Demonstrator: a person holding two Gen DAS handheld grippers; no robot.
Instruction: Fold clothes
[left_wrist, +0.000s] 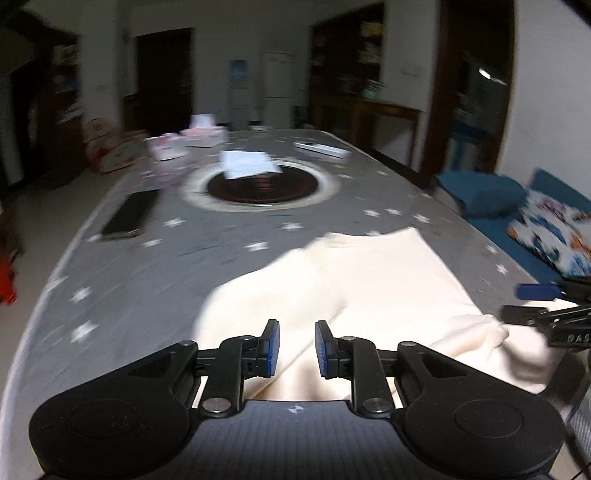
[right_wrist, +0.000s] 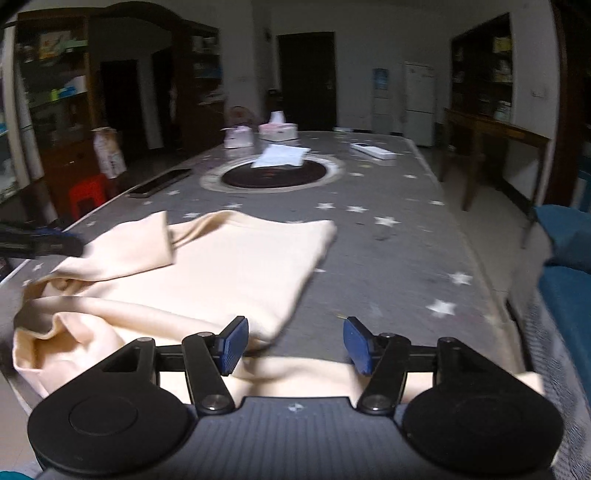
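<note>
A cream garment (left_wrist: 369, 295) lies partly folded on the near end of the grey star-patterned tablecloth (left_wrist: 147, 258). My left gripper (left_wrist: 296, 349) hovers over its near edge, open, nothing between the blue pads. In the right wrist view the same cream garment (right_wrist: 221, 266) spreads left of centre, a sleeve folded over at the upper left. My right gripper (right_wrist: 291, 345) is open wide above the garment's near hem, holding nothing. The right gripper (left_wrist: 524, 302) also shows at the right edge of the left wrist view, and the left gripper's fingers (right_wrist: 37, 242) at the left edge of the right view.
A dark round hotplate (right_wrist: 275, 173) with white paper (right_wrist: 282, 155) sits mid-table. A phone (left_wrist: 129, 214) lies at the left, tissue boxes (right_wrist: 277, 131) and a remote (right_wrist: 371, 150) at the far end. A blue sofa with cushions (left_wrist: 524, 214) flanks the right; a red stool (right_wrist: 86, 194) stands left.
</note>
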